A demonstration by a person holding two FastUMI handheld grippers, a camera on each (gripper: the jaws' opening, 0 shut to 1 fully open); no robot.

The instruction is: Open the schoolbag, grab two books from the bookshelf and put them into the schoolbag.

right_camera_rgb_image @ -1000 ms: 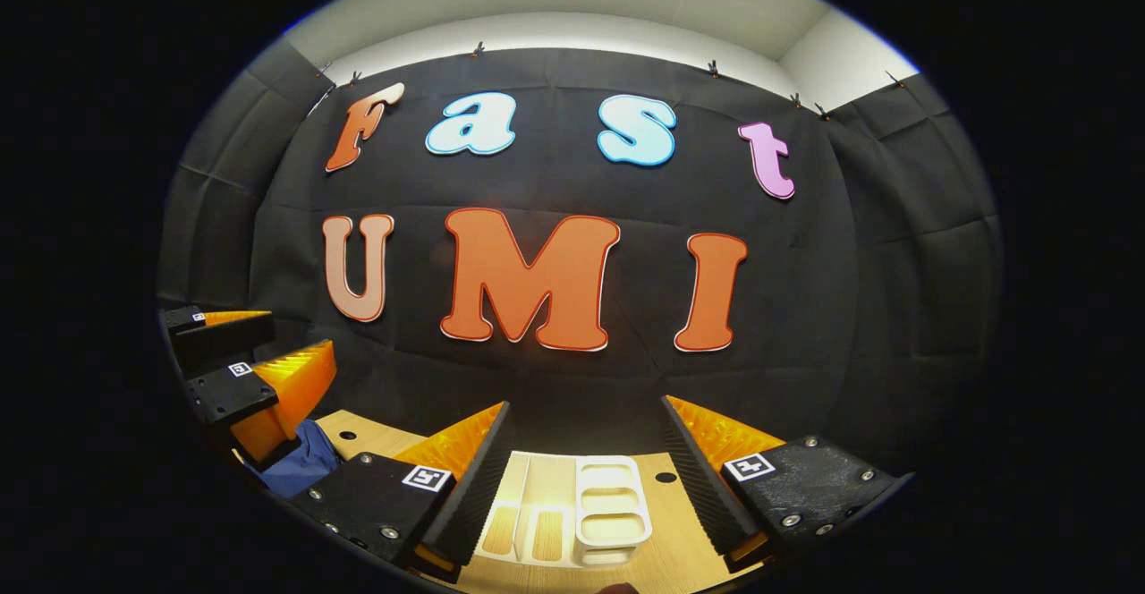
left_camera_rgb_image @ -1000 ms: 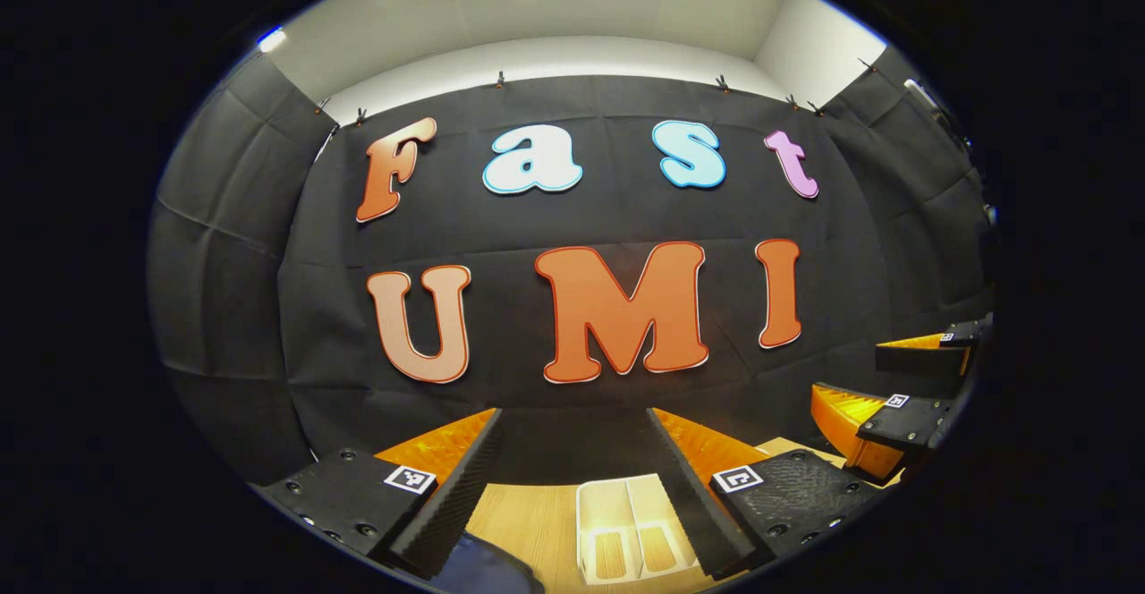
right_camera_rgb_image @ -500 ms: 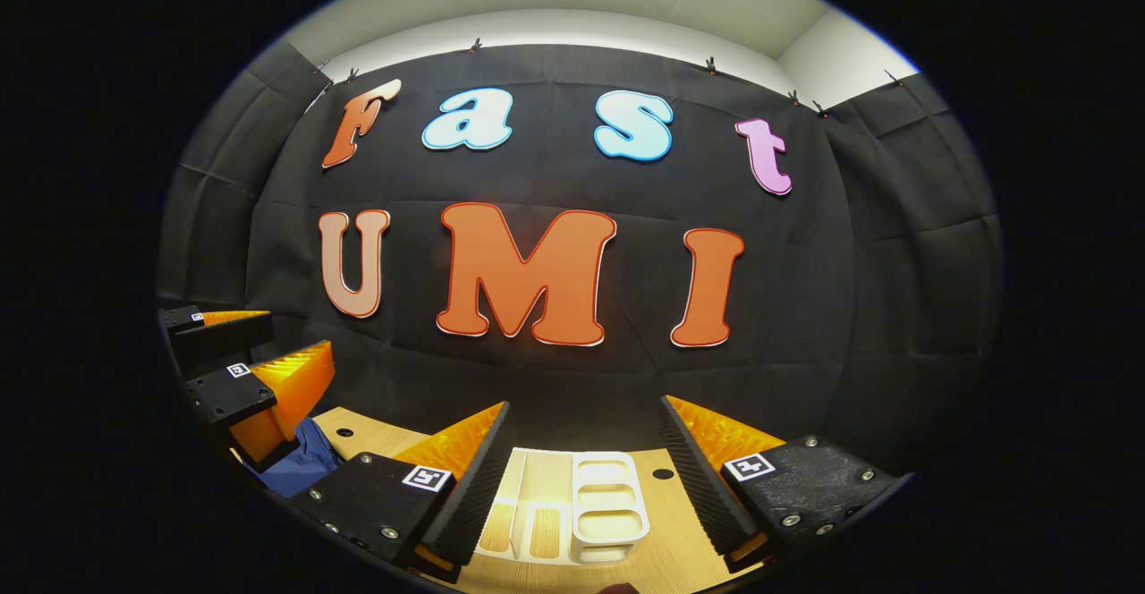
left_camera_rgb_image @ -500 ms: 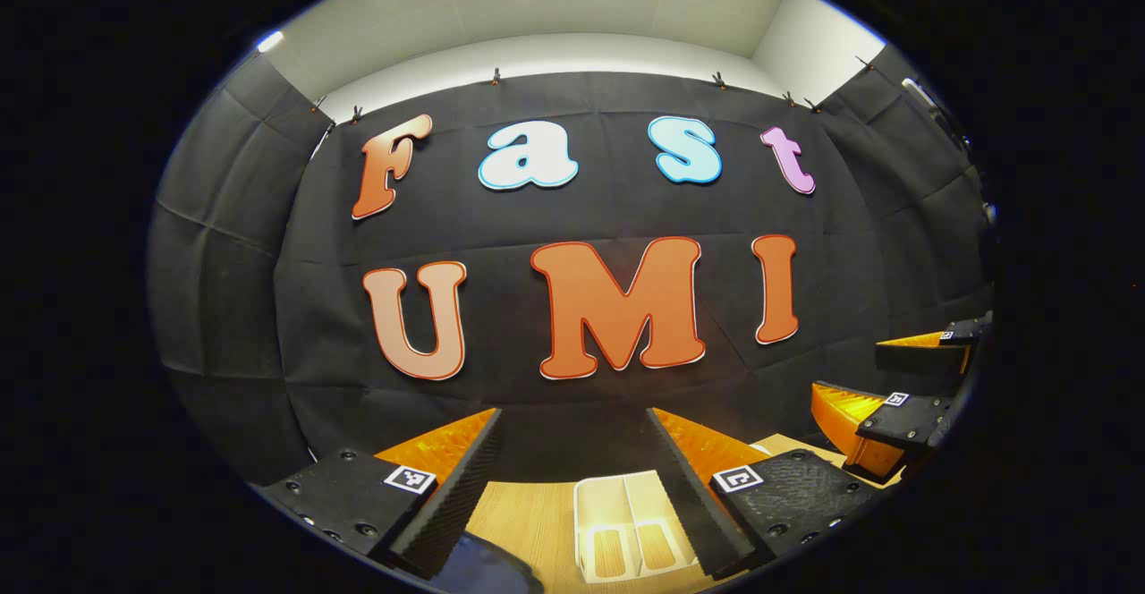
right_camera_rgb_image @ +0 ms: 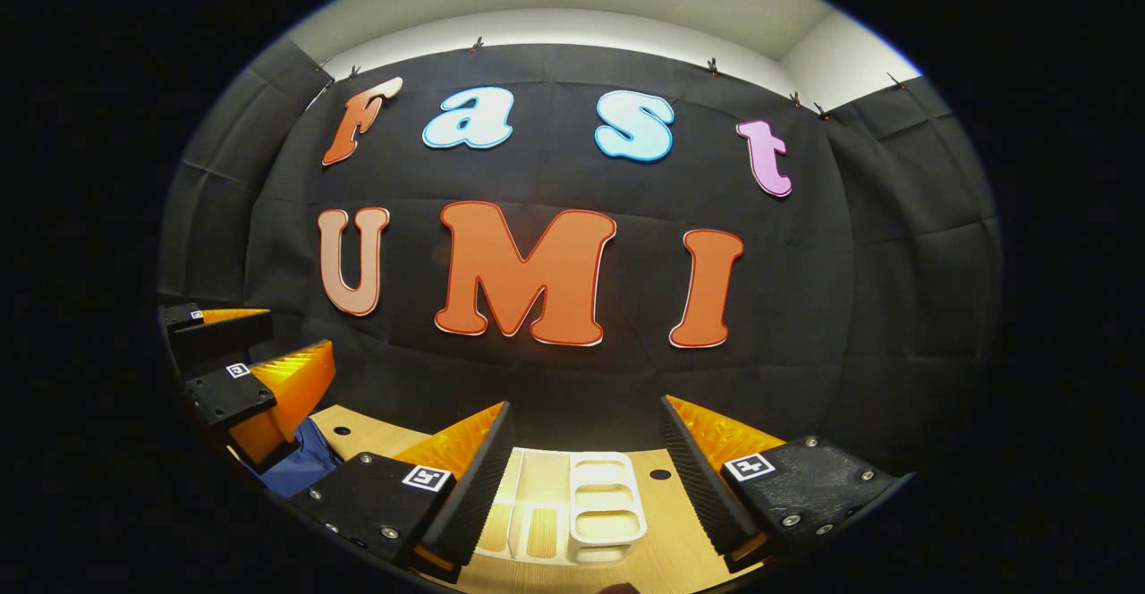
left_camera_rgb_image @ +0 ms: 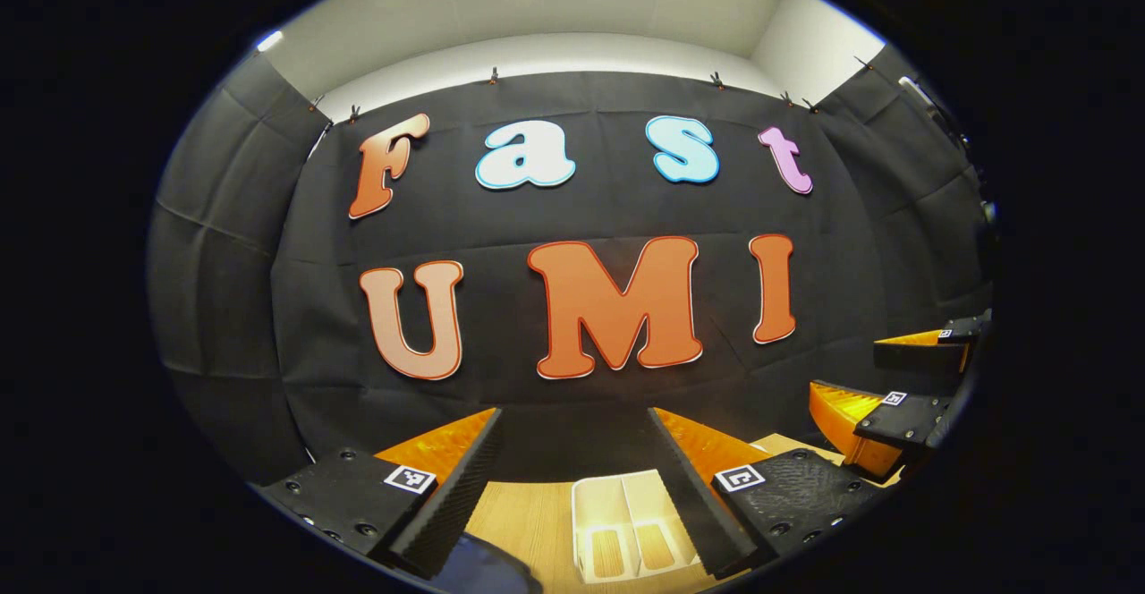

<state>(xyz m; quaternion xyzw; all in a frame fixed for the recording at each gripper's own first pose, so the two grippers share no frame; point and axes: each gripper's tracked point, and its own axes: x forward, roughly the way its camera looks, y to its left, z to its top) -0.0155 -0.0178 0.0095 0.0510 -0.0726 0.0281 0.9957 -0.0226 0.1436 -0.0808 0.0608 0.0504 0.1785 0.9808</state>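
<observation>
Little has moved since the earlier frames: both views have tilted up by a hair, so the white slotted plastic bookshelf [right_camera_rgb_image: 572, 509] sits a touch lower at 6 o'clock in the right gripper view. The left hand-held gripper [left_camera_rgb_image: 572, 478] and the right hand-held gripper [right_camera_rgb_image: 586, 473] are both held with fingers wide apart, clamped on nothing, raised above the light wooden bench [left_camera_rgb_image: 528, 522]. The dark blue fabric schoolbag [left_camera_rgb_image: 483, 572] is seen at 7 o'clock in the left gripper view, under the left finger; in the right gripper view it lies at 8 o'clock [right_camera_rgb_image: 304, 464], below the other gripper. Whether its zip is open cannot be told. The bookshelf [left_camera_rgb_image: 626, 522] is at 6 o'clock between the left gripper's fingers; two tan shapes in its slots are likely books. Judged step: start pose, bag opening not yet begun. Next move calls for both grippers to be lowered toward the schoolbag, one finding the zip pull.
</observation>
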